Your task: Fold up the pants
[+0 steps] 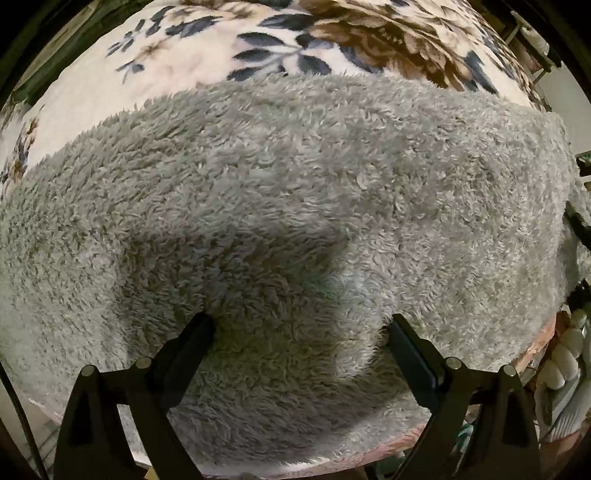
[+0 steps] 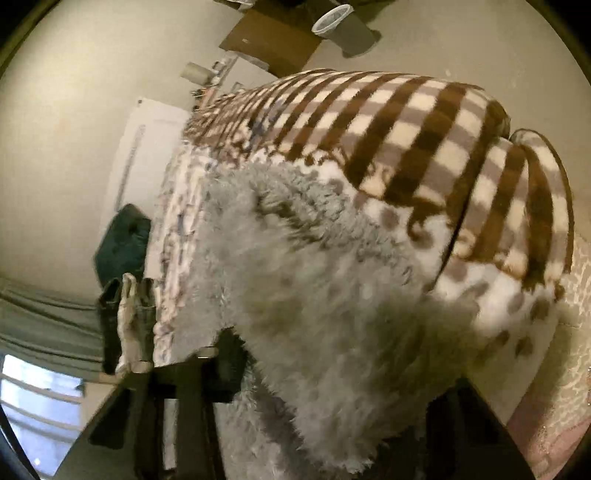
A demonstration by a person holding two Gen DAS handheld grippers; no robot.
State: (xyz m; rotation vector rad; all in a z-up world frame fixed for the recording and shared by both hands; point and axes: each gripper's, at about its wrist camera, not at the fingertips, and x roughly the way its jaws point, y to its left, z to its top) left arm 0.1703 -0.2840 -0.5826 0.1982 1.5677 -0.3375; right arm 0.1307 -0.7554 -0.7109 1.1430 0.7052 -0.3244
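The left gripper (image 1: 301, 332) points down onto the grey fleece pants (image 1: 295, 206), its two black fingers (image 1: 192, 347) standing wide apart at the bottom of the left wrist view, tips sunk into or resting on the pile with a broad stretch of fabric between them but nothing pinched. In the right wrist view the right gripper (image 2: 332, 398) sits at the bottom of a blurred frame: a thick fold of the same pants (image 2: 314, 295) runs down between its dark fingers (image 2: 221, 369) and covers most of the right-hand one, so whether the pads actually press on the cloth cannot be told. The pants are a shaggy, curly grey fleece, spread flat and filling the middle of the left wrist view, with a dark shadow across the centre; in the right wrist view they rise as a lifted, rumpled flap from the lower middle toward the centre. They lie on a floral blanket (image 1: 207, 55), cream with dark blue leaves and brown blooms, seen along the top of the left wrist view. In the right wrist view a brown-and-cream checked blanket (image 2: 424, 129) is heaped at the upper right, a cardboard box (image 2: 269, 37) and a white cup (image 2: 328, 18) sit at the top, and a dark green object (image 2: 122, 243) is at the left.
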